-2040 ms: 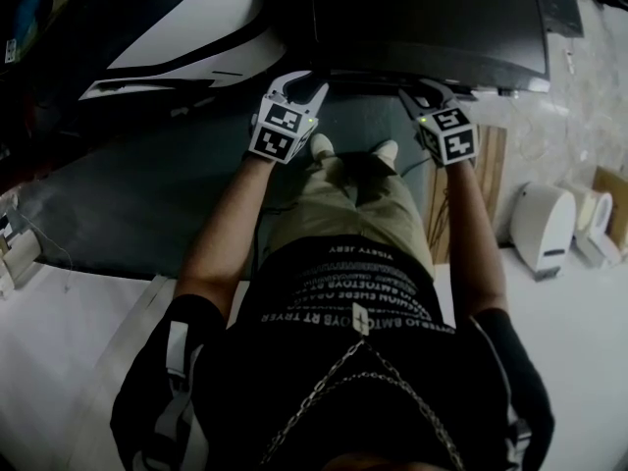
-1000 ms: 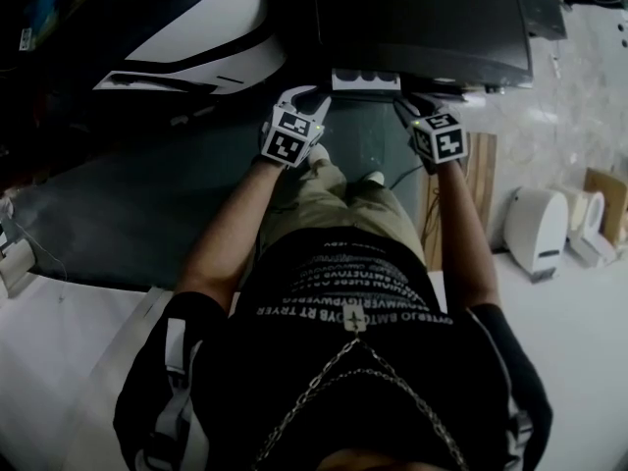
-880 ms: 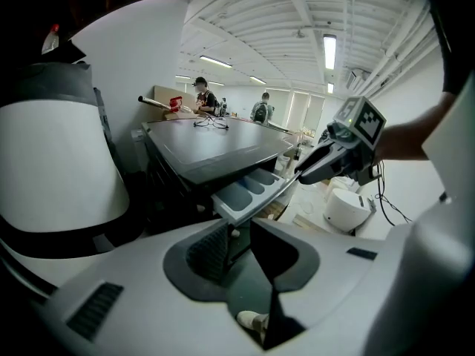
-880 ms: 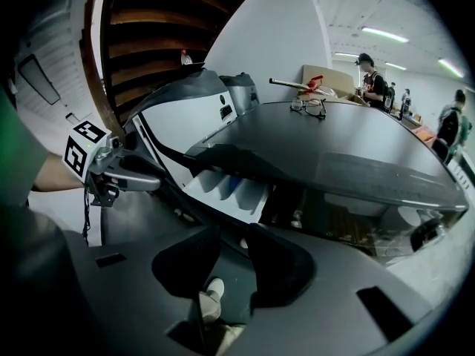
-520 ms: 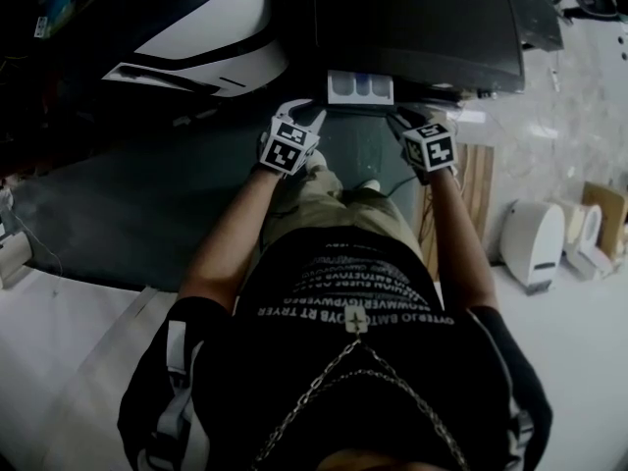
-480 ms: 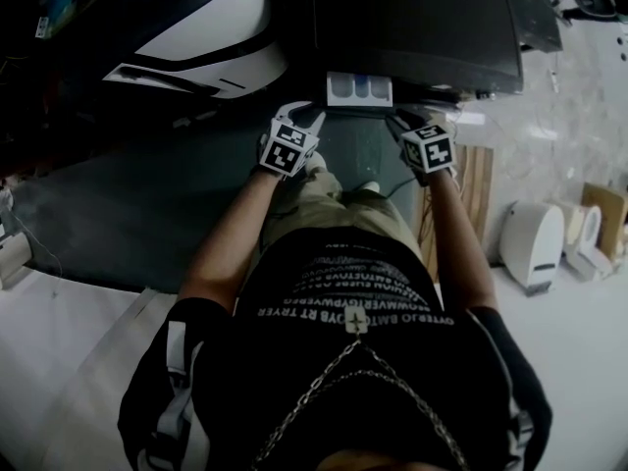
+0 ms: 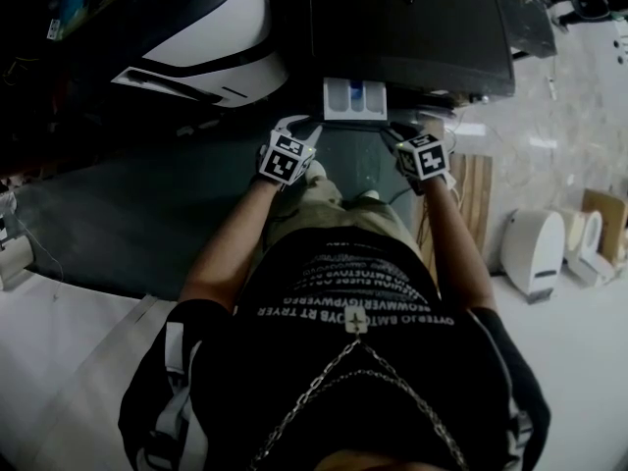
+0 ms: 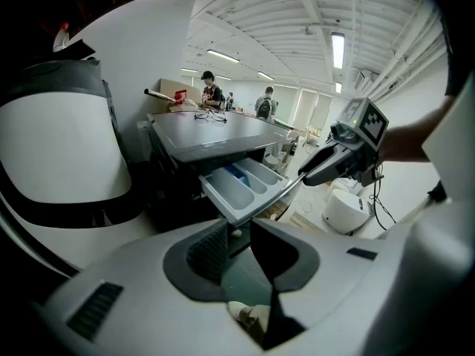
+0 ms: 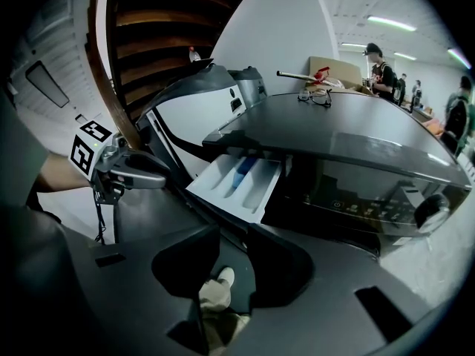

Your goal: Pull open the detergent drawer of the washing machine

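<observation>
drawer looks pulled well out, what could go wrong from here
1. The drawer already sticks well out of the washer; pulling further might bring it right out or strain its stop.
2. The left gripper and right gripper are both open with nothing between the jaws, so a pull at the drawer's front edge could slip off.

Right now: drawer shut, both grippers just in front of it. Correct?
No: the drawer is pulled out, compartments showing, per the head view. Left gripper and right gripper do sit just in front of it.
</observation>
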Demonstrator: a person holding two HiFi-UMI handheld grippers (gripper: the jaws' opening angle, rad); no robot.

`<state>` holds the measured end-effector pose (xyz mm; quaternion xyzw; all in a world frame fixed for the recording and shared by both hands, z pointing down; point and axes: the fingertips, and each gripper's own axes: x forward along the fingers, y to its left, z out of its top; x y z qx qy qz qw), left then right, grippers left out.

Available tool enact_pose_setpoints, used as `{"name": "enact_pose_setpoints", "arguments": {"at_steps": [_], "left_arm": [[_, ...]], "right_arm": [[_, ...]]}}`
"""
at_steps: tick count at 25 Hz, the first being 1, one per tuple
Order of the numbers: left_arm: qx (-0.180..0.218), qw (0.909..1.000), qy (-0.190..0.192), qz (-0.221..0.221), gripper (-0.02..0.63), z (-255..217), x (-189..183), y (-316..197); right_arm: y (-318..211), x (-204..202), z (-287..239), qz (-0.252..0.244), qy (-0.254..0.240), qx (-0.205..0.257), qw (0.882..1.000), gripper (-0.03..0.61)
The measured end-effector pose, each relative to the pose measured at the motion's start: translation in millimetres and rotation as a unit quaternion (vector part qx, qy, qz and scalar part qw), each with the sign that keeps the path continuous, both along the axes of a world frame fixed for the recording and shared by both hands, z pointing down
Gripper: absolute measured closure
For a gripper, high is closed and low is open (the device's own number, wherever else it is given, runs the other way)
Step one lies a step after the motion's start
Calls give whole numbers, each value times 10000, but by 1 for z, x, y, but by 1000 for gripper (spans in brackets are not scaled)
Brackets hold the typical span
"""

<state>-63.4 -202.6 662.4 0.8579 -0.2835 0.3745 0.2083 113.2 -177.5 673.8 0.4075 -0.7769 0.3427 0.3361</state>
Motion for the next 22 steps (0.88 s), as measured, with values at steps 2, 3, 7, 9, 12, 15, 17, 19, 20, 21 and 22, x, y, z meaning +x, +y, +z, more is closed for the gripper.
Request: {"name": "enact_pose_setpoints", "arguments": {"at_steps": [2,3,7,9,12,15,17,19,20,21,22], "left_arm": [[14,10000,-21,12,520,0,0,3],[16,10000,-30,18,520,0,0,6],[-22,10000,-53,14,520,2,-1,14],[-43,10000,-65,8,520,2,-2,18],[-49,10000,-58,-33,520,2,-2,22],[-72,9999,-48,-82,520,2,-3,26],[-107,9999,-52,-99,520,3,-3,29],[-135,9998,-54,-106,520,3,-3,32],[-139,9998,-53,-115,520,3,-3,33],[-137,9998,-53,-131,520,3,-3,34],[-135,9998,-53,-155,520,3,-3,35]], "right_arm": [[3,0,2,-14,-20,25,10000,469],[5,1,3,-9,-15,20,10000,469],[15,0,1,-56,70,-40,10000,469],[18,0,3,-93,42,-68,9999,469],[24,-4,5,-83,-106,-162,9998,469],[28,-1,7,-106,-71,-168,9998,469],[29,0,7,-156,4,-142,9998,469],[31,1,7,-191,13,-167,9997,469],[32,1,6,-214,-10,-196,9996,469],[33,1,6,-238,-19,-217,9995,469],[35,1,6,-249,-10,-231,9994,469]]}}
